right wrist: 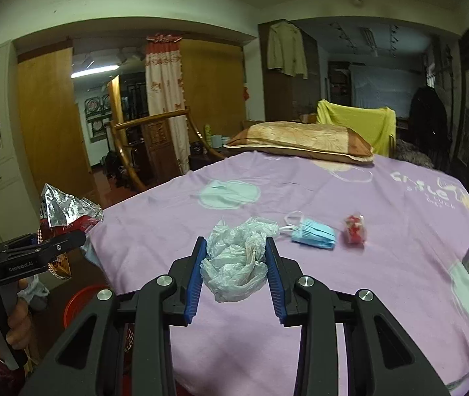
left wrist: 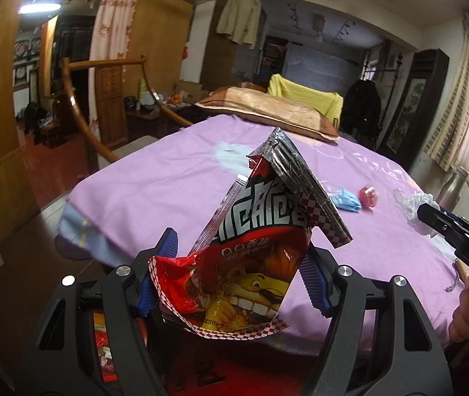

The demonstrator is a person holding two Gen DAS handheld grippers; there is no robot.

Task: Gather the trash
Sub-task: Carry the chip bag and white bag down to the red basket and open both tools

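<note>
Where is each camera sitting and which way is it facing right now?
Left wrist: on the left gripper, looking up the purple bed; snack bag clamped, right gripper visible.
Right wrist: on the right gripper, holding crumpled plastic; left gripper visible.
Shared: bed, blue mask, pillow.

The left claw [left wrist: 237, 264] points slightly downward, its blue pads pressed on a snack bag [left wrist: 247, 260] that stands up between them. The right claw [right wrist: 236, 265] clamps a crumpled plastic bag [right wrist: 237, 260] between its fingers.
</note>
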